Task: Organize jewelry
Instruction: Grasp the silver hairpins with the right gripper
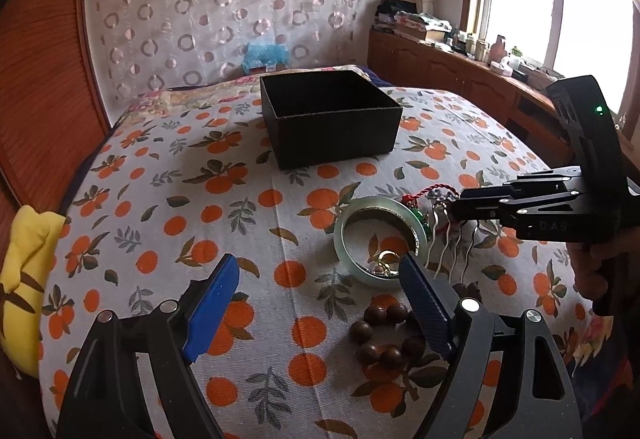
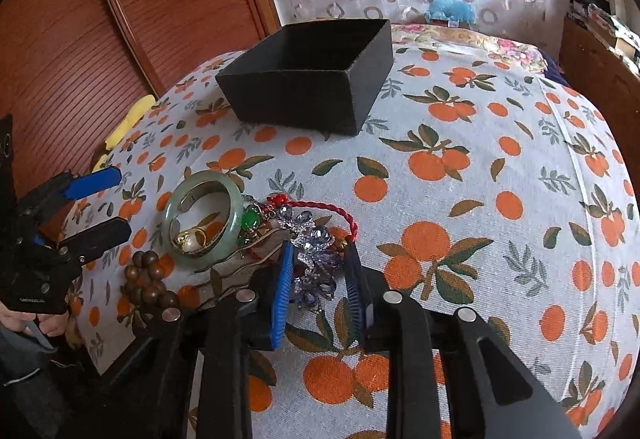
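Observation:
An open black box [image 1: 332, 119] [image 2: 308, 75] stands on the orange-print bedspread. In front of it lies a jewelry pile: a pale green jade bangle [image 1: 374, 239] [image 2: 202, 213] with gold pieces inside, a brown bead bracelet [image 1: 384, 337] [image 2: 146, 281], a red cord [image 2: 340, 213], green stones and a crystal hair comb [image 2: 312, 259] [image 1: 452, 247]. My right gripper [image 2: 318, 271] [image 1: 456, 209] straddles the hair comb, jaws narrowly apart around it. My left gripper [image 1: 320, 291] [image 2: 114, 205] is open and empty, hovering near the bangle and beads.
A yellow plush [image 1: 24, 279] lies at the bed's left edge by the wooden headboard [image 1: 44, 79]. A wooden cabinet [image 1: 440, 67] with clutter runs under the window on the right. A curtain and a blue toy [image 1: 264, 55] are behind the box.

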